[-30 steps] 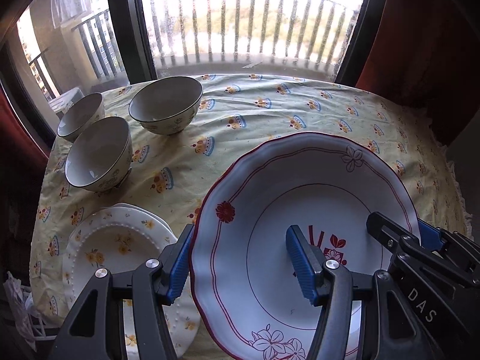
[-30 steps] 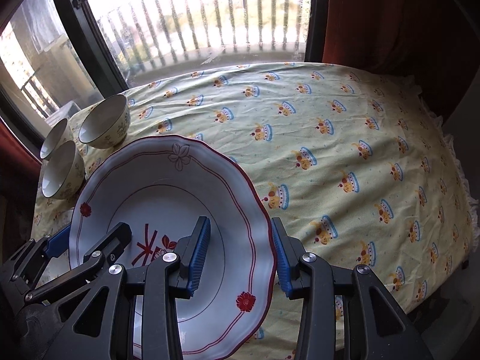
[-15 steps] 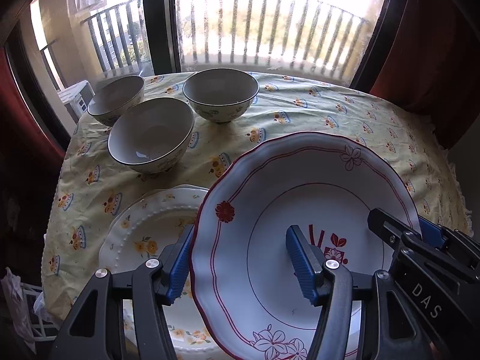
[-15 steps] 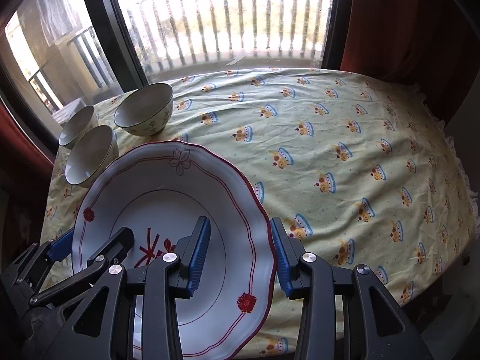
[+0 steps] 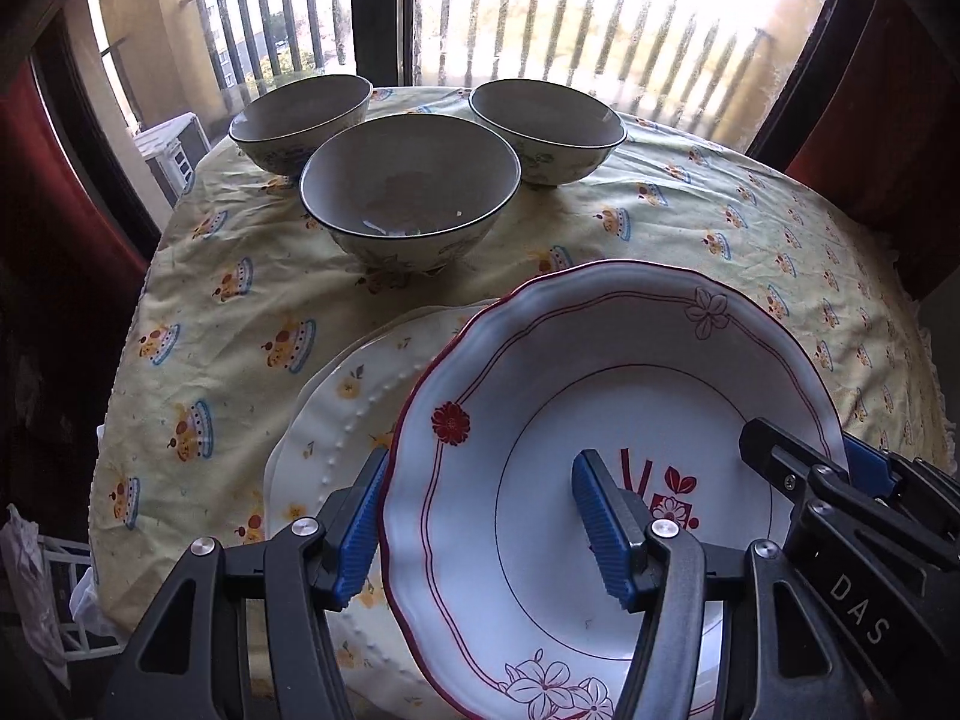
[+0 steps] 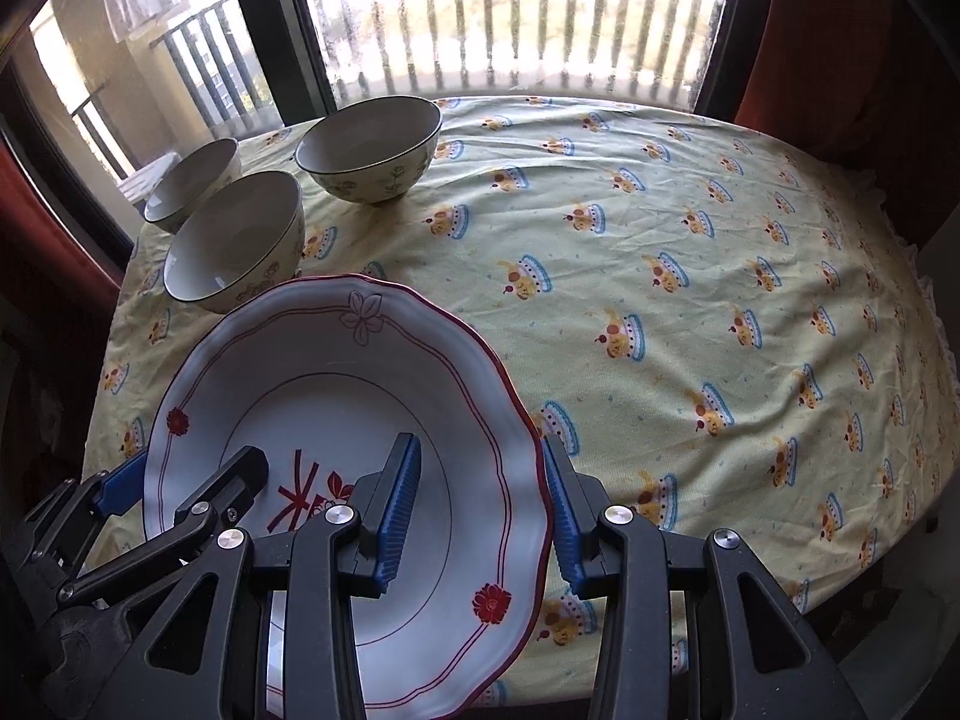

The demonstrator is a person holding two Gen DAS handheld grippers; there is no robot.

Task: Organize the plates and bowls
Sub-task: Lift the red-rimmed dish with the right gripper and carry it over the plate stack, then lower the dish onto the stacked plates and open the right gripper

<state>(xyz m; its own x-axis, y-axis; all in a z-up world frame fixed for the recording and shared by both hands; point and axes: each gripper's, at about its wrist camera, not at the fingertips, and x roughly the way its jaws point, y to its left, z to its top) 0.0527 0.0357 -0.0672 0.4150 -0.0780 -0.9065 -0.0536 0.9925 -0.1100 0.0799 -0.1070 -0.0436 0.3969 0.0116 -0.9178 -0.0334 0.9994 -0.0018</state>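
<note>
A deep white plate with a scalloped red rim and red flowers (image 5: 630, 372) (image 6: 312, 372) hangs tilted above the table, carried by both grippers. My left gripper (image 5: 480, 468) is shut on its left rim, one pad outside and one inside the bowl of the plate. My right gripper (image 6: 480, 447) is shut on the opposite rim in the same way. Under the plate's left part lies a white beaded plate with yellow flowers (image 5: 342, 408), partly hidden. Three grey-white bowls (image 5: 408, 192) (image 5: 300, 114) (image 5: 546, 120) stand upright in a cluster behind it.
The round table wears a yellow cloth with a crown pattern (image 6: 690, 276), bare on its right half. Its edge drops away at left and front. A window with balcony railings (image 5: 600, 30) stands right behind the bowls. Red curtains (image 6: 840, 60) flank it.
Both grippers have carried the red-rimmed plate leftward and slightly down. It now overlaps the white beaded plate, and the bowls lie straight ahead in the left wrist view. Both grips are unchanged.
</note>
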